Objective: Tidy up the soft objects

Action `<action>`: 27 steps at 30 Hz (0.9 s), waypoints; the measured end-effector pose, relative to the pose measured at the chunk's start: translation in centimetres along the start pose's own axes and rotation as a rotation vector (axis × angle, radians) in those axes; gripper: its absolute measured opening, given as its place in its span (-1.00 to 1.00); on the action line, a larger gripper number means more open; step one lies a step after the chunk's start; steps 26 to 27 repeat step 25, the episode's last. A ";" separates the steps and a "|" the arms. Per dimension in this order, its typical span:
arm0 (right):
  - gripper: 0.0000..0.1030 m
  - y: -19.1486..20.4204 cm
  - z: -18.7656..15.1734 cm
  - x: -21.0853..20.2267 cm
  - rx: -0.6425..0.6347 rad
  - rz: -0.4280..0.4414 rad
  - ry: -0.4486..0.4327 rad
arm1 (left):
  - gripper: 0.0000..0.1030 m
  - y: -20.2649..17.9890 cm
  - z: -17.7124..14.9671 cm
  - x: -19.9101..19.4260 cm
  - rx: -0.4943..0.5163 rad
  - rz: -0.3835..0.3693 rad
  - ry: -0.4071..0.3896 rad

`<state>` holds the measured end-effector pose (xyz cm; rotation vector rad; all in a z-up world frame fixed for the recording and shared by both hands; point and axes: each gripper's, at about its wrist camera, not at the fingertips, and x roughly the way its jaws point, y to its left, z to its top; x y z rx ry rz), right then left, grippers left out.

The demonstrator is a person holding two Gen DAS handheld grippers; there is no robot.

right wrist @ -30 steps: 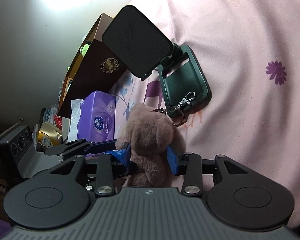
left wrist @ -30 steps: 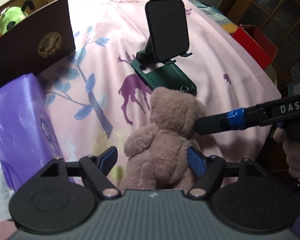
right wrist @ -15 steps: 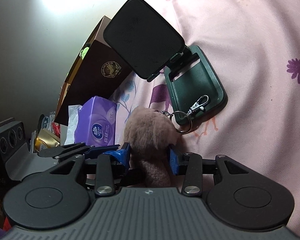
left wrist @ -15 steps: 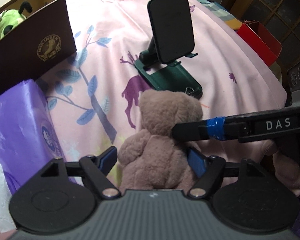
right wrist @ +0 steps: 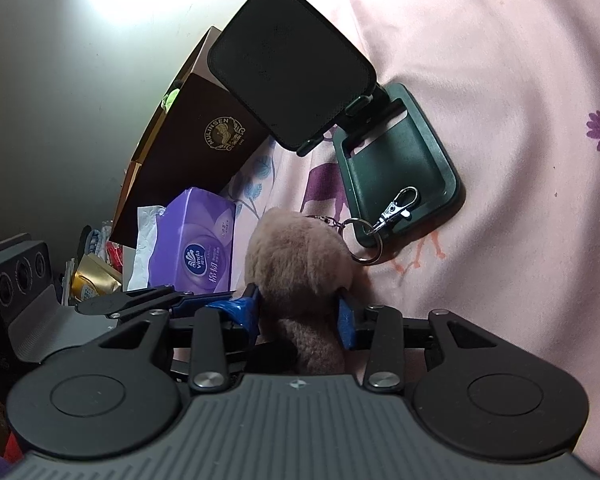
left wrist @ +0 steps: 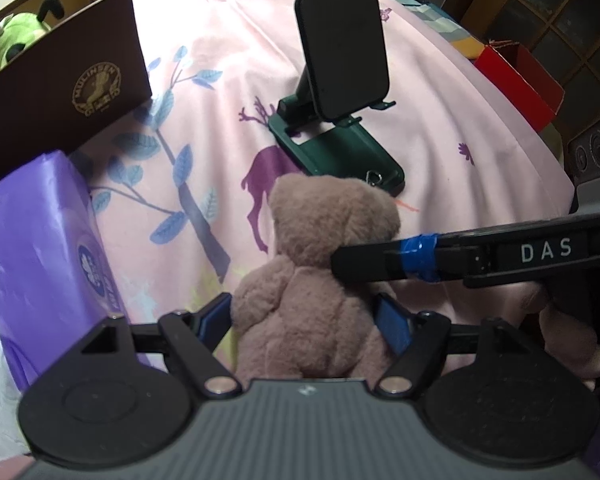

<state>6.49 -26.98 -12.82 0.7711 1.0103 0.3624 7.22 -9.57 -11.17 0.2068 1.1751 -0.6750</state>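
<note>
the brown box [left wrist: 64, 92] stands far left with a green plush toy [left wrist: 18, 36] inside, its smooth card walls rigid and square; in front of it lies a purple tissue pack [left wrist: 48, 236], glossy film over a soft block. at centre the brown plush bear [left wrist: 320, 268] sits upright on the pink printed bedsheet [left wrist: 204, 128], its long axis running head-up away from the left gripper [left wrist: 306, 322], which straddles its body with the blue pads standing wide; whether they press the fur i cannot tell. the right gripper [right wrist: 300, 312] comes in from the right across the bear's neck, its jaws having just been closing, and in its own view the pads pinch the fur on both sides, so it looks the nearer and firmer hold. the bear is short-piled, squashy and rounded, with a metal key ring [right wrist: 362, 240] at its head resting on the dark green phone stand [left wrist: 340, 120], hard plastic just beyond. judged from this, the box lies up and to the left of the bear.
</note>
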 end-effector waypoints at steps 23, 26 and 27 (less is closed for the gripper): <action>-0.69 3.7 -0.6 -2.1 -0.101 0.057 -0.026 | 0.25 0.0 -2.2 -4.6 -0.022 -0.059 -0.137; -0.69 5.1 -0.4 -2.9 -0.129 0.077 -0.049 | 0.25 0.0 -2.2 -6.2 -0.016 -0.060 -0.179; -0.69 5.1 -0.4 -2.9 -0.129 0.077 -0.049 | 0.25 0.0 -2.2 -6.2 -0.016 -0.060 -0.179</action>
